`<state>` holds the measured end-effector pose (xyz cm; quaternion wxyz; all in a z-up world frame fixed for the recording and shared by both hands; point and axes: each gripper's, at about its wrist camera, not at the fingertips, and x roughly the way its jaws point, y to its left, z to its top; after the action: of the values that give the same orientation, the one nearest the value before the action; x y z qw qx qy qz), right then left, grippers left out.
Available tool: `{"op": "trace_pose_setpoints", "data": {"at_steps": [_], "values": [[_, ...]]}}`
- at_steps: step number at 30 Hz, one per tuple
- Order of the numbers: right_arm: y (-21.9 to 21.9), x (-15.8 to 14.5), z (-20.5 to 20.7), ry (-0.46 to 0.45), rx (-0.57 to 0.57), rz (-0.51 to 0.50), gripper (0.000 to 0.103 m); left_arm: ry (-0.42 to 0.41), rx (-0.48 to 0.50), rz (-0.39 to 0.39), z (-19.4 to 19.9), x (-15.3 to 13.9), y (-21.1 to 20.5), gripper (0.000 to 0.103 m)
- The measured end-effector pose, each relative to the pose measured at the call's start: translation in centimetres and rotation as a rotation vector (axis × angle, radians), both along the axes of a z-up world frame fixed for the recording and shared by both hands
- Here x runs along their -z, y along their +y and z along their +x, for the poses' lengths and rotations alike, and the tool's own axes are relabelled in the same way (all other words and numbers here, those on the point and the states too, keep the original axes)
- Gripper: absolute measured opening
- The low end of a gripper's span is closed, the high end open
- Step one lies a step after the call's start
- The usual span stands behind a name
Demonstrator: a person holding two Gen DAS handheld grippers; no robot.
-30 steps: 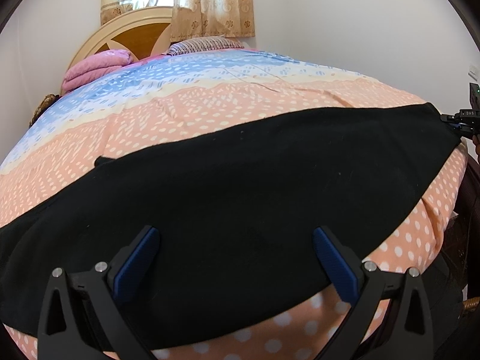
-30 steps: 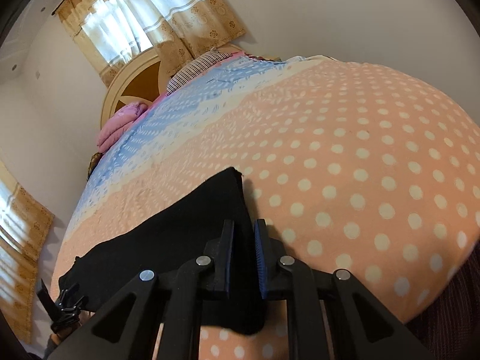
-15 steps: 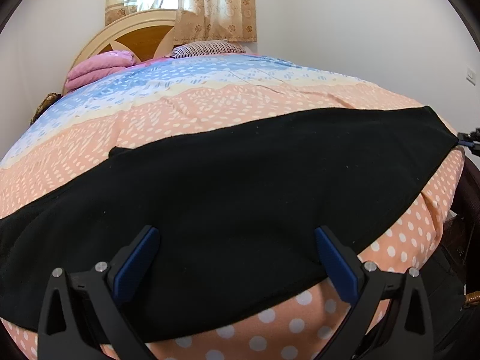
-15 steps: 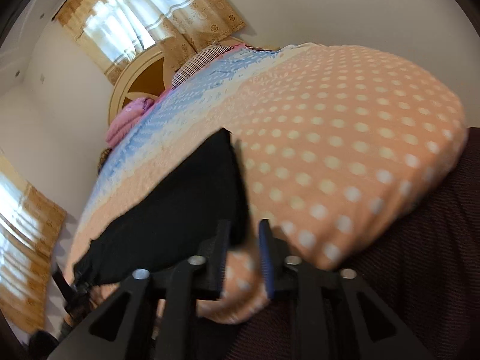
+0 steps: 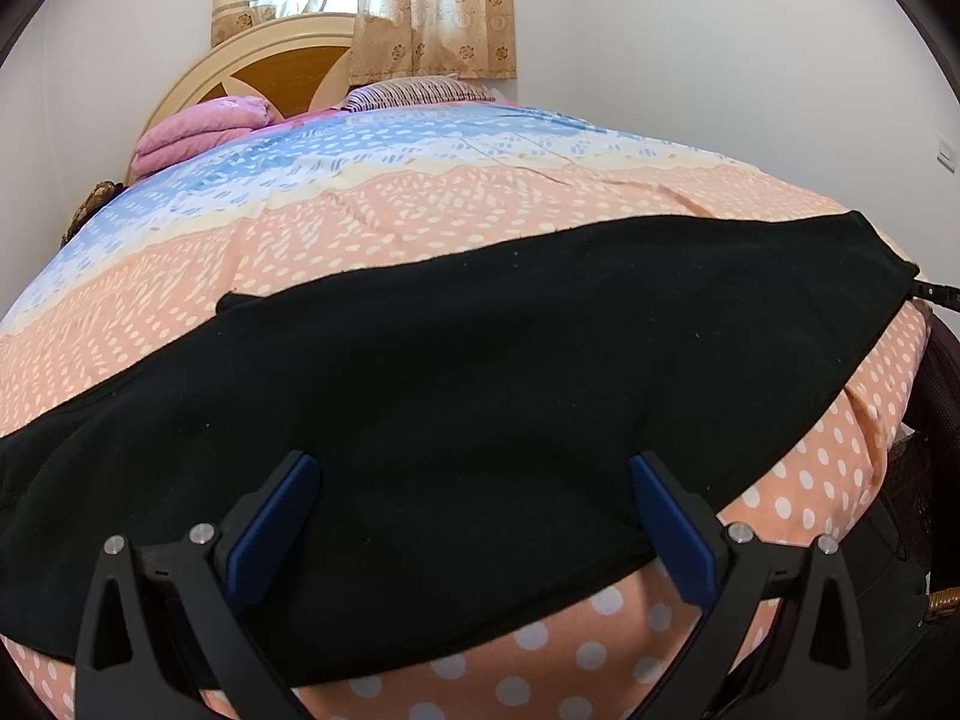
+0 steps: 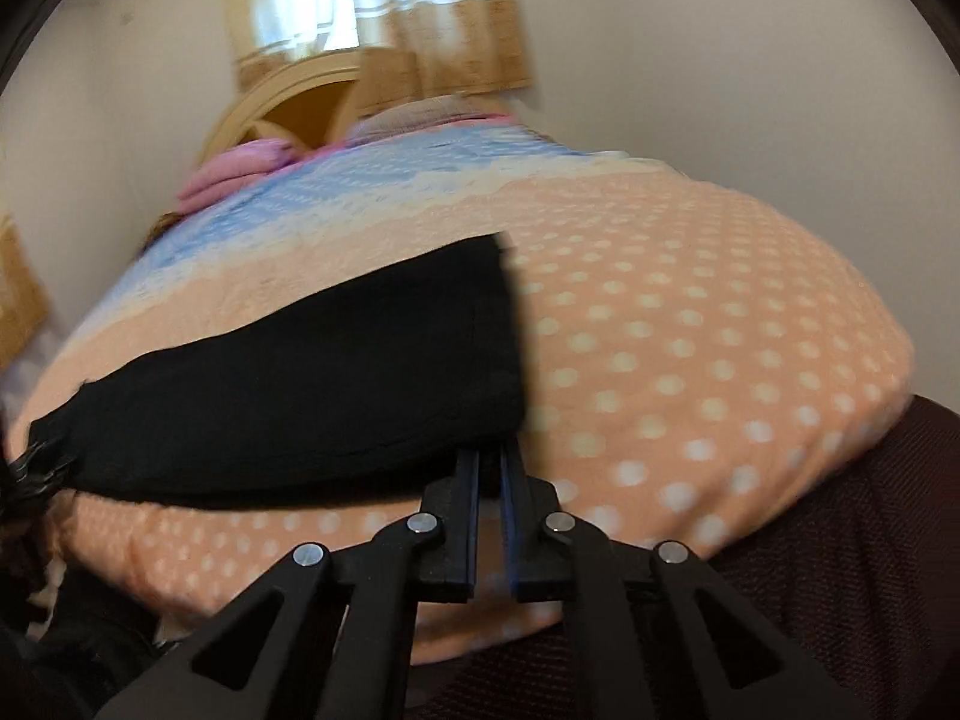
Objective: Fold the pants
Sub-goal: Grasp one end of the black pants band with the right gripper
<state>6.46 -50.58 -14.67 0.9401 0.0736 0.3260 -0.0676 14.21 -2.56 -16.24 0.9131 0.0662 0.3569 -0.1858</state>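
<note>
- The black fabric pants (image 5: 480,372) lie flat in a long band across the peach polka-dot bedspread (image 5: 810,480), filling the middle of the left wrist frame.
- The left tool (image 5: 474,516), low in that frame, stands wide open above the pants' near edge.
- The right tool (image 6: 491,468), at bottom centre of its blurred frame, is nearly closed at the pants' corner; whether it grips cloth I cannot tell.
</note>
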Motion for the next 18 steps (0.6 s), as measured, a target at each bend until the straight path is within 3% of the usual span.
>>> {"op": "trace_pose_setpoints", "data": {"at_steps": [3,7,8,11,14,18], "values": [[-2.6,-0.1,-0.3,-0.010,0.021,0.125,0.005,-0.007,-0.001,-0.005,-0.1,0.1,0.1,0.103],[-3.2,0.1,-0.2,-0.013,-0.030,0.199,0.007,-0.012,-0.002,-0.007,-0.2,0.1,0.1,0.103],[-3.6,0.0,-0.3,-0.012,-0.031,0.234,0.013,-0.010,0.001,-0.005,-0.3,0.1,0.1,0.103],[-5.6,-0.8,-1.6,-0.087,0.002,0.346,0.065,0.001,0.006,-0.006,-0.4,-0.2,0.3,0.103],[-6.1,-1.6,-1.8,-0.131,-0.006,0.414,0.068,-0.002,0.000,0.008,-0.5,-0.6,0.6,0.103],[-4.8,-1.9,0.8,-0.090,-0.035,0.368,0.068,-0.052,-0.037,0.025,-0.6,-1.6,2.2,0.103]]}}
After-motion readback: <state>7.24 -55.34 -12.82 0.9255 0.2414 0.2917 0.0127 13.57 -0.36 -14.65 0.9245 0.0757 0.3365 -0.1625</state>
